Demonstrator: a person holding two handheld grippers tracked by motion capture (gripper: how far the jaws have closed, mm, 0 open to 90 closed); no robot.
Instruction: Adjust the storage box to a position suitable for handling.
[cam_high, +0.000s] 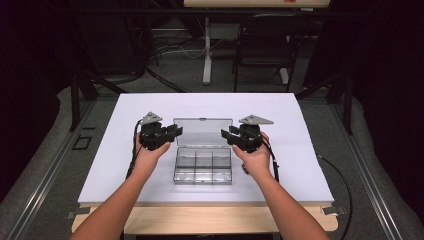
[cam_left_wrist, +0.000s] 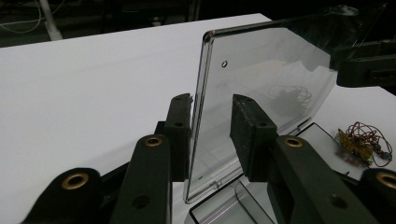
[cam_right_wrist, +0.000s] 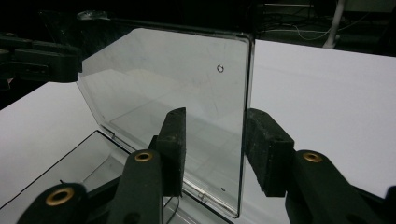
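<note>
Clear box, bench centre: lid upright. Left tongs, right tongs parted astride lid edges, gripping nothing. Step: letting go. Next: withdraw sideways.

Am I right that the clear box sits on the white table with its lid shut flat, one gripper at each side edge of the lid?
Not quite: the lid is open and stands upright behind the compartments, as the high view shows. The box does sit on the white table, with the left gripper and right gripper at the lid's side edges.

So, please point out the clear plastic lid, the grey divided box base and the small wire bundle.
Clear plastic lid (cam_right_wrist: 177, 79), right gripper view, middle of pane.
Grey divided box base (cam_high: 203, 165), high view, centre divider.
Small wire bundle (cam_left_wrist: 362, 140), left gripper view, its middle.
</note>
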